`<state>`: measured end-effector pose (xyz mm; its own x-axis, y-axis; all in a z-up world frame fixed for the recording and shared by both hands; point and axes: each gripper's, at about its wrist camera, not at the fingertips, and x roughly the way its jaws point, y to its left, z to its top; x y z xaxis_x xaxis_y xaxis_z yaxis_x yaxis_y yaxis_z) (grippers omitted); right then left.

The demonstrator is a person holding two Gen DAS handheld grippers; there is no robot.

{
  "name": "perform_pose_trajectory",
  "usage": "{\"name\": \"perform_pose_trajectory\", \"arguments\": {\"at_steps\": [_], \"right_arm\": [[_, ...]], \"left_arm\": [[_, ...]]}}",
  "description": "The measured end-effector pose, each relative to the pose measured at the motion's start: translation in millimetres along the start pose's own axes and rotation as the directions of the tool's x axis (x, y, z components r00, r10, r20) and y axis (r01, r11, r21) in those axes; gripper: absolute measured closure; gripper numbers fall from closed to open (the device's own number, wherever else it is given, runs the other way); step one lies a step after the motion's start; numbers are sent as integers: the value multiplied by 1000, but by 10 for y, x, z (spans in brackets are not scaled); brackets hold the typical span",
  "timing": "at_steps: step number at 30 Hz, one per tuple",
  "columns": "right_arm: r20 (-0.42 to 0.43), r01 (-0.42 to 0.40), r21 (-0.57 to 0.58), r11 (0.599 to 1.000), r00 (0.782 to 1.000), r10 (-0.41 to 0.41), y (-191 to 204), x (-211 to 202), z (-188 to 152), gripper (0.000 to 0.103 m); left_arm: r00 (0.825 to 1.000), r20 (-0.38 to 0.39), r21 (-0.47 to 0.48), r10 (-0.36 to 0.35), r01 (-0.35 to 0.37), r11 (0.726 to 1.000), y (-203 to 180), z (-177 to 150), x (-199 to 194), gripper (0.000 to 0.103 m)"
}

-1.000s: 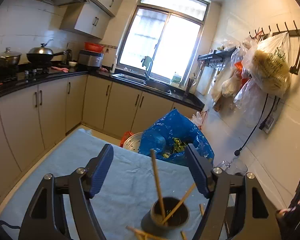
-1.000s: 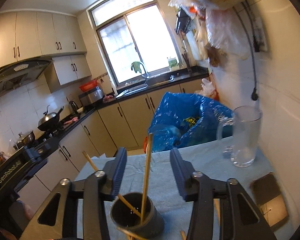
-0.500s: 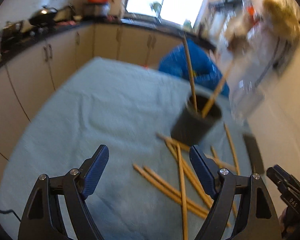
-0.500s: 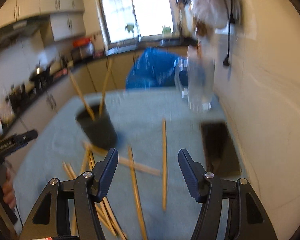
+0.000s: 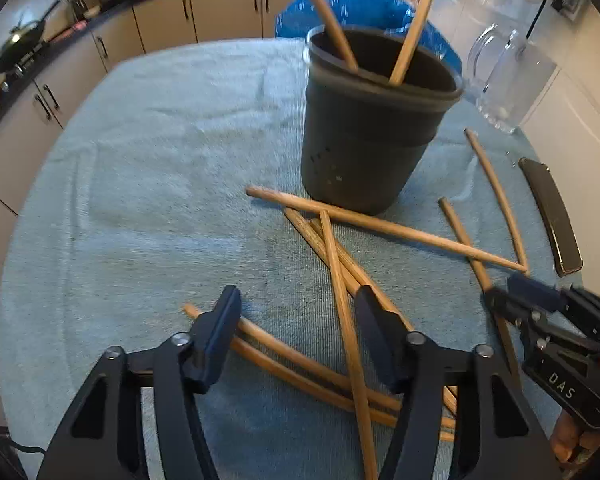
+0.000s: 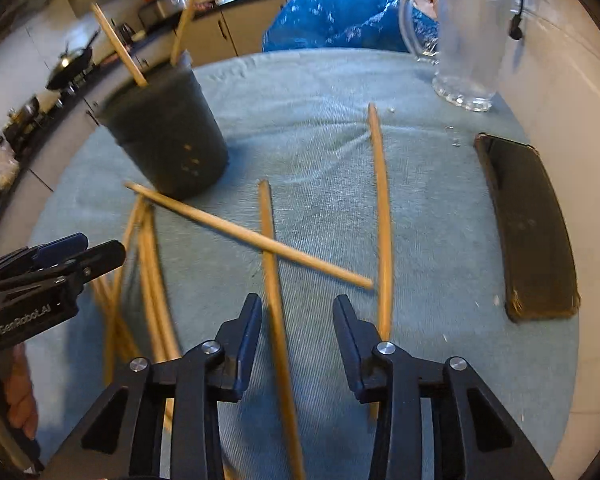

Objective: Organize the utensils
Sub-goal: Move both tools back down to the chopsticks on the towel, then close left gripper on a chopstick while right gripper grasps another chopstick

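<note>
Both grippers dropped from above the holder down to the chopstick pile, and the view tipped from kitchen to tabletop. Left gripper (image 5: 296, 316) sat low over the blue towel (image 5: 148, 168), jaws apart and closing, with several loose chopsticks (image 5: 342, 280) running between them; pads weren't yet pressing on any. Right gripper (image 6: 296, 316) likewise: jaws apart and closing, one chopstick (image 6: 274, 264) lying lengthwise in the gap, no contact visible.

Dark cylindrical holder (image 5: 374, 120) stood upright at the far side of the pile, two chopsticks already leaning in it. The rest lay crossed on the towel just in front of it and to its right, one touching the holder's base.

To do this step well, my read:
- Left should isolate one stick; the pile overlapped there (risk of pinching two or dragging a crossed one).
- Right's stick passed under a diagonal one (image 6: 252, 236) further up, so lift the near end first and slide it back out.
- Grip near mid-length to keep the stick from swinging on the way to the holder.
- Keep clear of the glass pitcher (image 6: 470, 40) and the dark phone (image 6: 528, 224) on the right.
</note>
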<state>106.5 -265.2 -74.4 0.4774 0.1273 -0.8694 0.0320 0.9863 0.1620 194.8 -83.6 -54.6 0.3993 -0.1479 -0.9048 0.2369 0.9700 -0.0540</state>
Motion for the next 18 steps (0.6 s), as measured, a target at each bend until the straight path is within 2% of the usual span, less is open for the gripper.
{"name": "perform_pose_trajectory", "arguments": {"at_steps": [5,8,13,15,18], "right_arm": [[-25,97,-92,991,995,-100,209,140,167,63],[-37,134,-125,983,990,-140,306,184,256,65],[-97,115,-113,987,987,-126,378,248,387,82],[-99,112,-125,986,987,-125,397,248,373,91],[-96,106,-137,985,988,-120,427,217,305,95]], "left_arm": [[1000,-19,11,10,-10,1000,25,56,100,71],[1000,-25,-2,-1,1,1000,61,81,112,76],[1000,-18,37,9,-9,999,50,43,104,77],[1000,-4,52,22,-22,998,50,20,90,90],[1000,-3,30,-12,12,999,128,-3,64,97]]}}
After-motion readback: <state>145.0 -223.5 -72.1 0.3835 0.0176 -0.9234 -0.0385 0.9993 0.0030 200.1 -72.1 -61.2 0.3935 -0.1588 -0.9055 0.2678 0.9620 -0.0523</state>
